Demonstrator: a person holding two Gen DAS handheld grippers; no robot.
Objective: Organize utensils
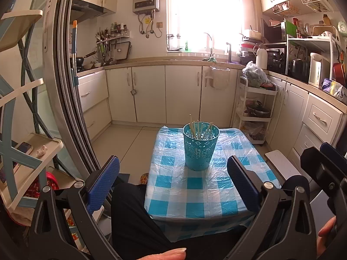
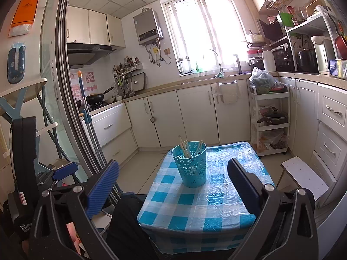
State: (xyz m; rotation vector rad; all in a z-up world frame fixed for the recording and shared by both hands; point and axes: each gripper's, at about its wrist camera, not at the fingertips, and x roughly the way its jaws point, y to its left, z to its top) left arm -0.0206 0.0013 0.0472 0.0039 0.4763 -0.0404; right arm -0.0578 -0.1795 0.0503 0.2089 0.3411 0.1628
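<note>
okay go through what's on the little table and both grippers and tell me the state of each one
Teal cup: upright on the table, holding chopsticks.
Chopsticks: standing in the cup, leaning.
Checked tablecloth: spread flat, wrinkled.
Left gripper: open, holding nothing.
Right gripper: open, holding nothing.

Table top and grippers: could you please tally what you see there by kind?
Blue perforated holder: 1
Chopstick bundle inside it: 1 (sticks overlap, uncounted)
Grippers, both open: 2, left gripper and right gripper
Total: 4
</note>
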